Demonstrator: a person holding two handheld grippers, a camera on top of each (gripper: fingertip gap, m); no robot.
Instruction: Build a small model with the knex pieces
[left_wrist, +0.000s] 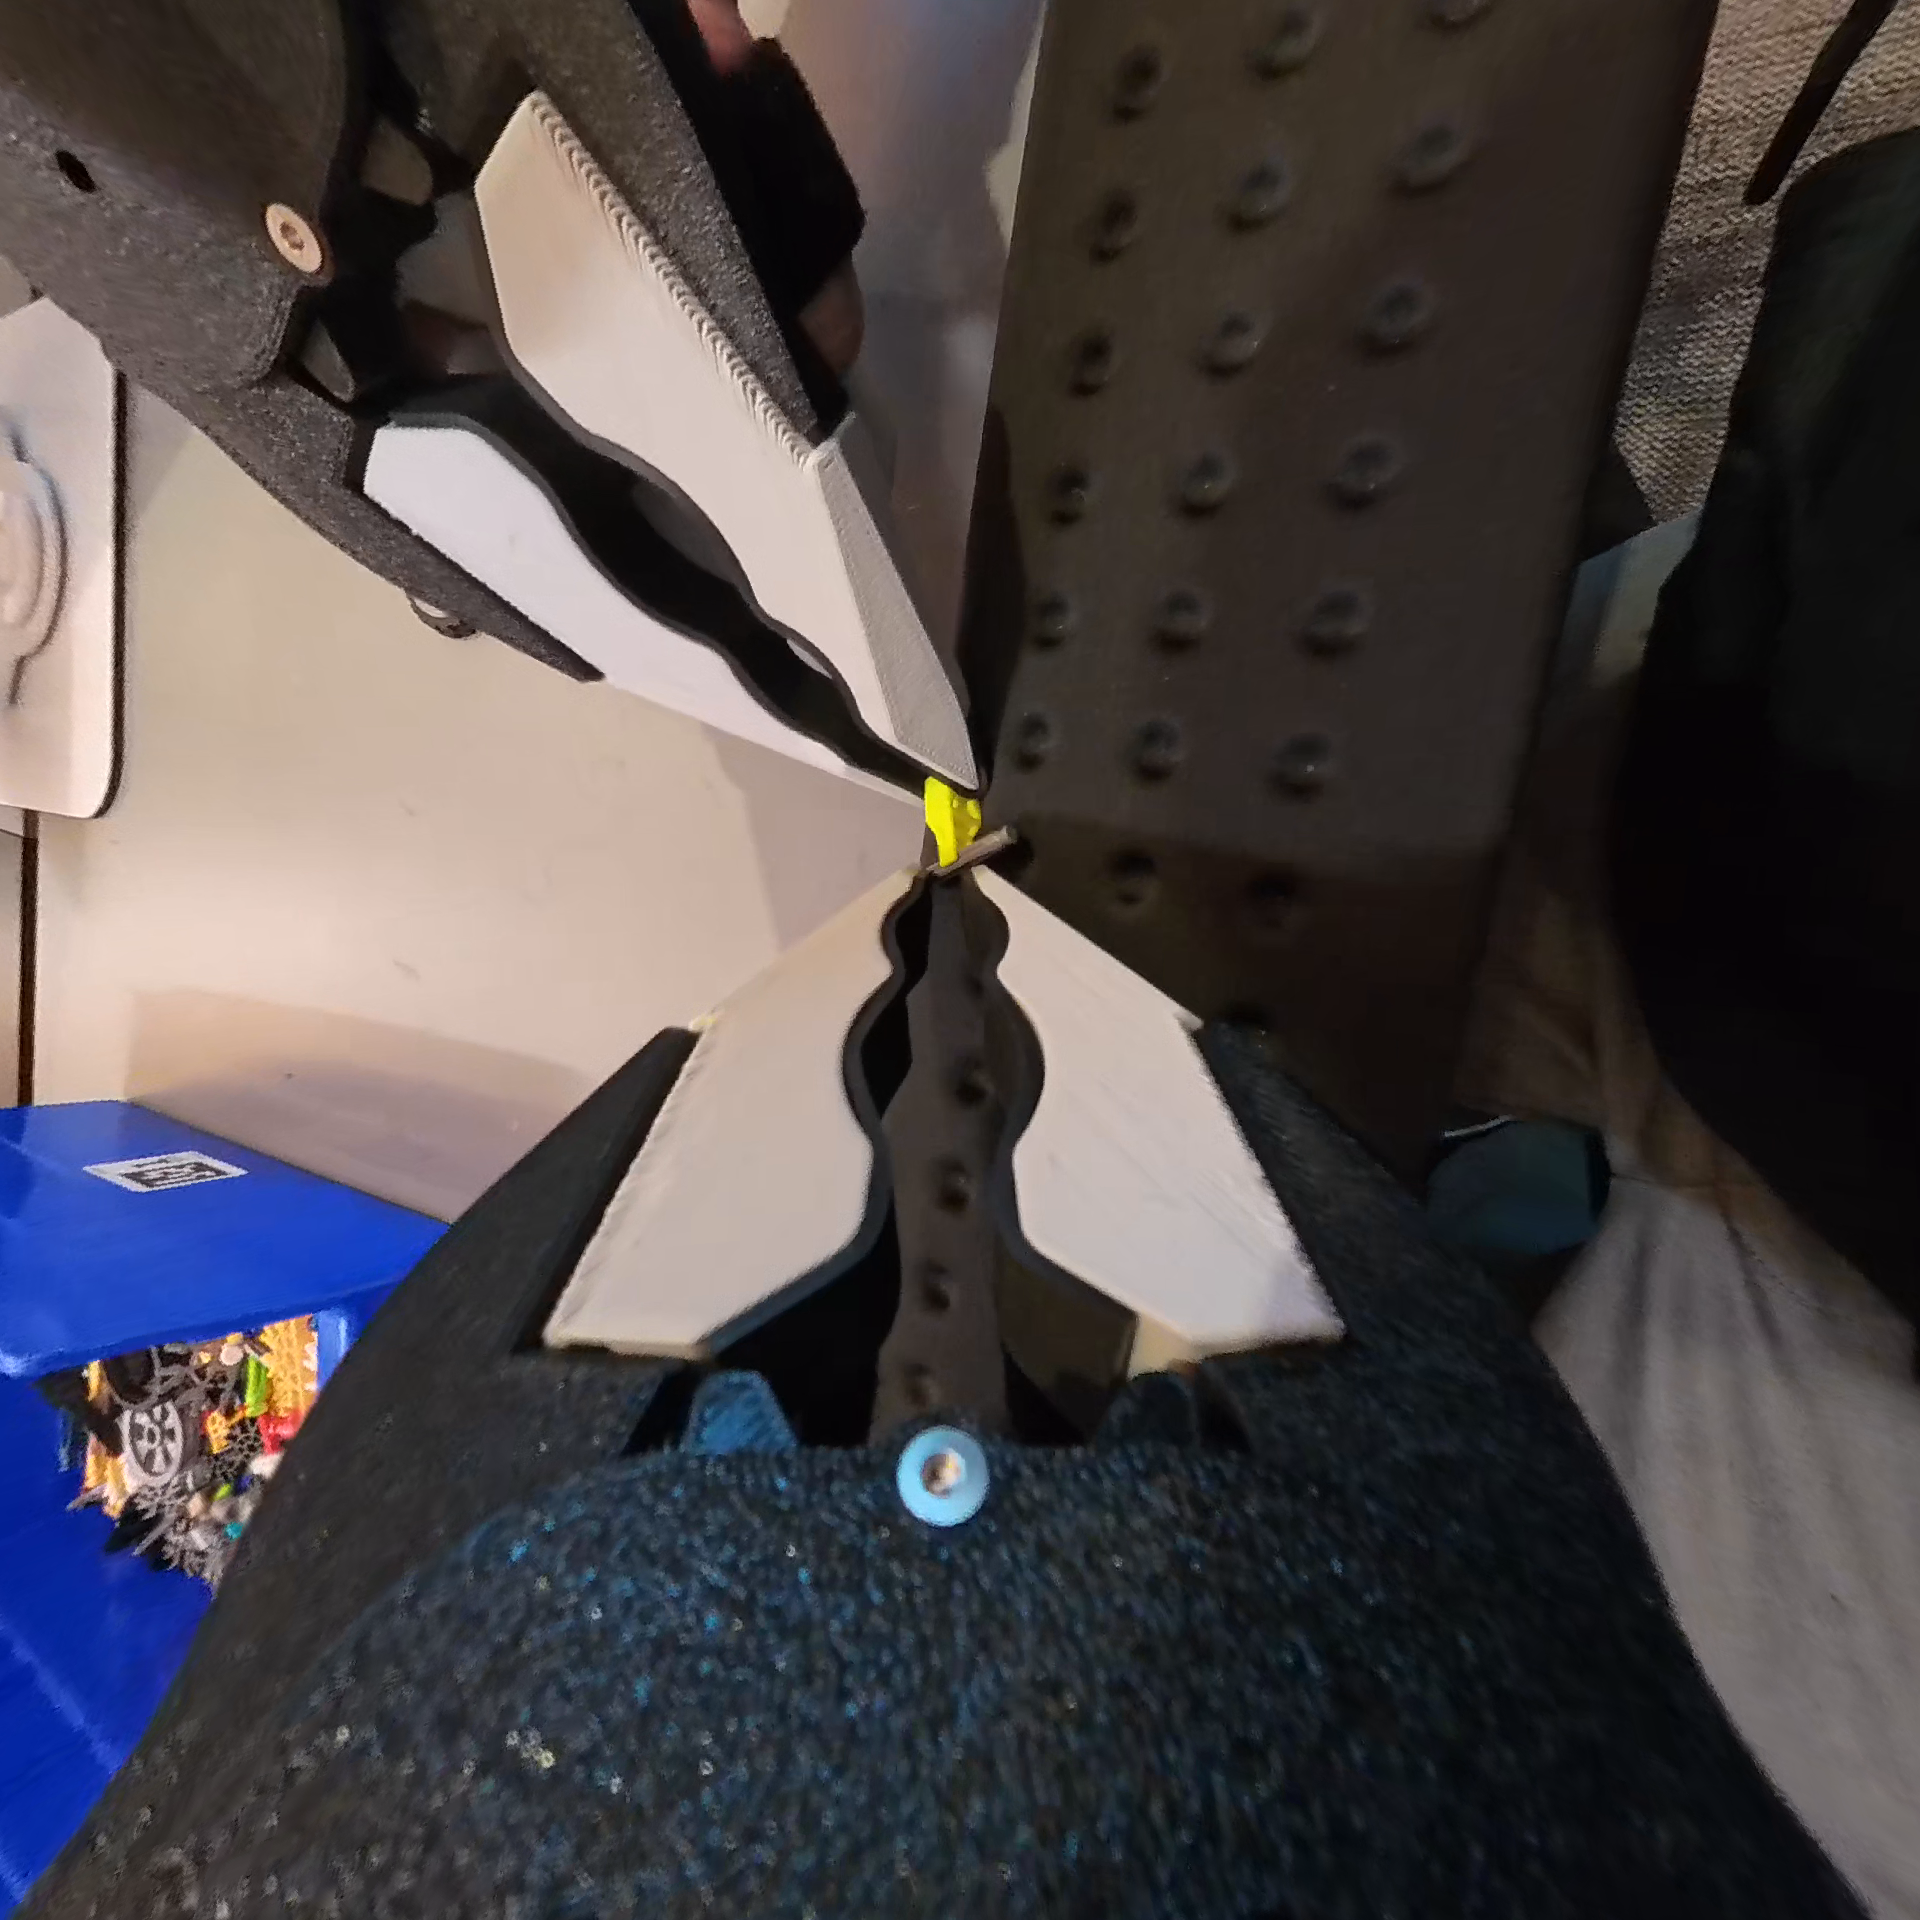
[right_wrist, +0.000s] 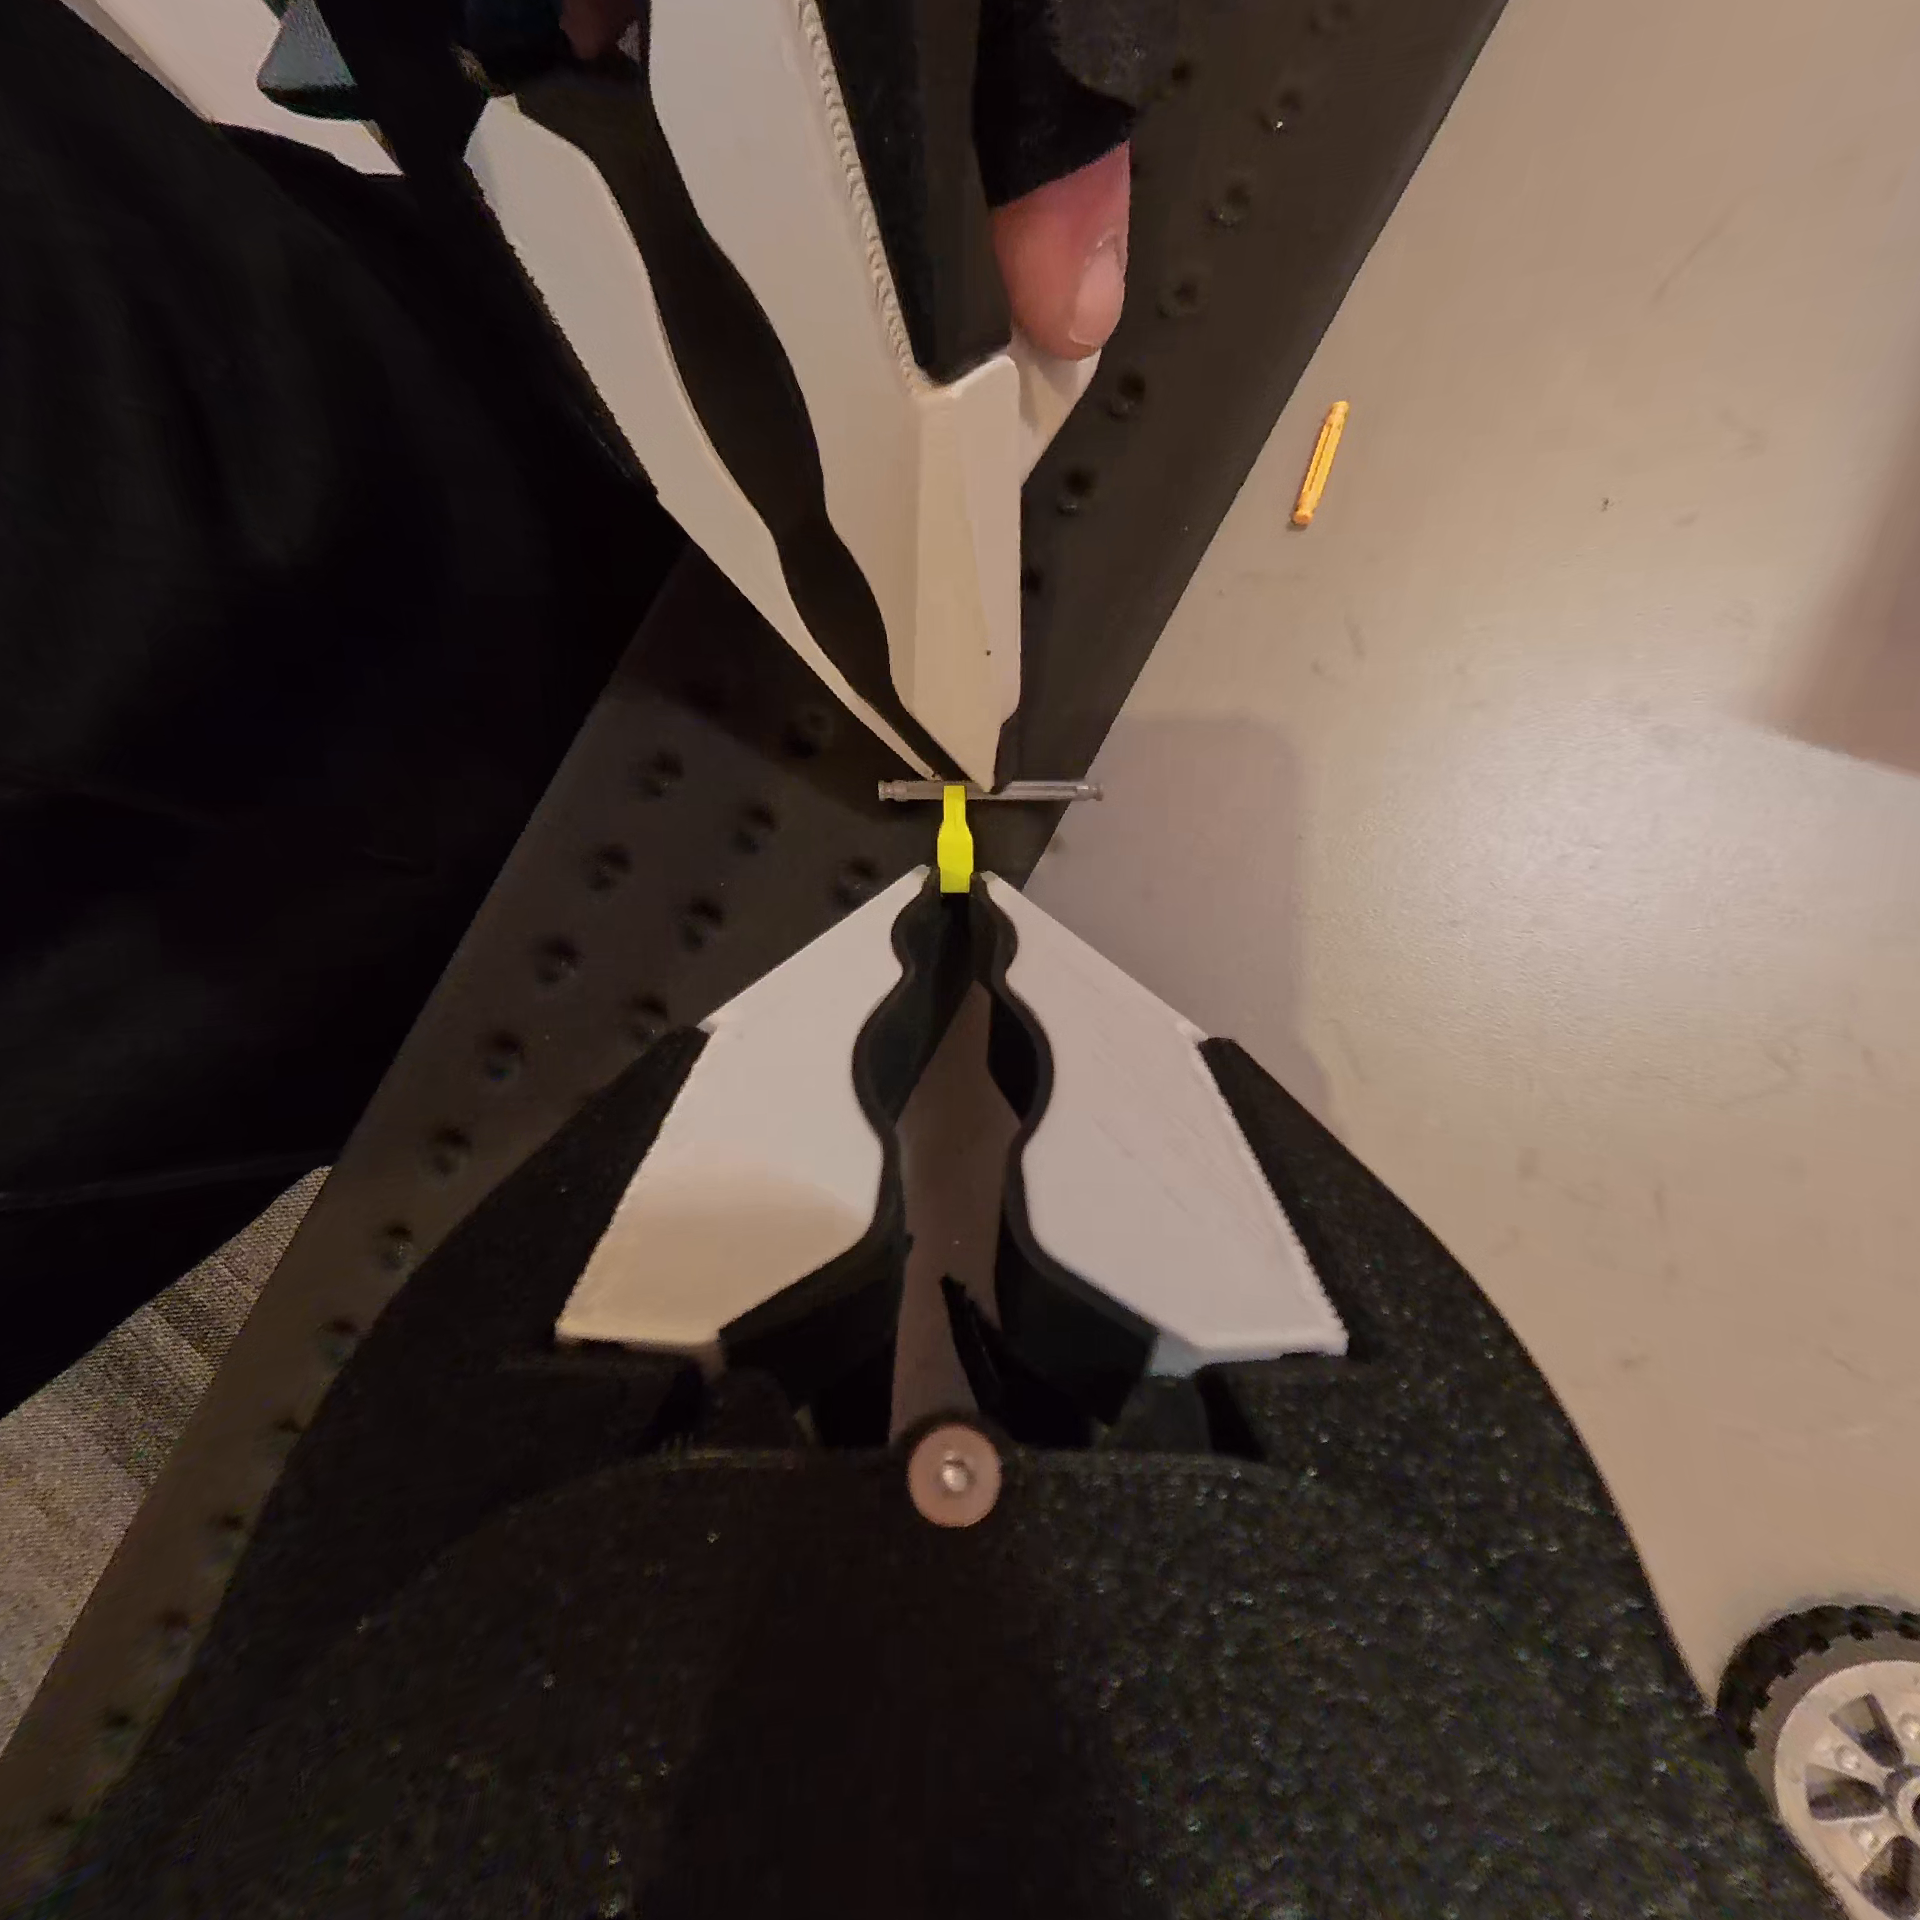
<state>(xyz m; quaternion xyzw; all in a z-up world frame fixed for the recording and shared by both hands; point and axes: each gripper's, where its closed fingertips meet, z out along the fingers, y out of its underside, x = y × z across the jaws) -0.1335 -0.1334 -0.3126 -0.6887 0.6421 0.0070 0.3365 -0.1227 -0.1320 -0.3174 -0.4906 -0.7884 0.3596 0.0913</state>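
Note:
My left gripper (left_wrist: 948, 875) is shut on a thin grey rod (left_wrist: 982, 844), which lies crosswise in the right wrist view (right_wrist: 1039, 792). My right gripper (right_wrist: 951, 885) is shut on a small yellow connector (right_wrist: 953, 836). The connector's far end sits on the rod's middle. The two grippers meet tip to tip above a black perforated strip (left_wrist: 1247, 520). The right gripper enters the left wrist view from the upper left (left_wrist: 954, 781) with the yellow connector (left_wrist: 948, 816). The left gripper comes down from the top of the right wrist view (right_wrist: 982, 774).
A blue bin (left_wrist: 156, 1236) of several small coloured parts stands at lower left. An orange rod (right_wrist: 1320, 462) lies on the white table (right_wrist: 1507, 831). A grey wheel with a black tyre (right_wrist: 1839, 1766) sits at lower right. A person's thumb (right_wrist: 1070, 281) rests on the left gripper. Less than 4 cm separates the two grippers' tips.

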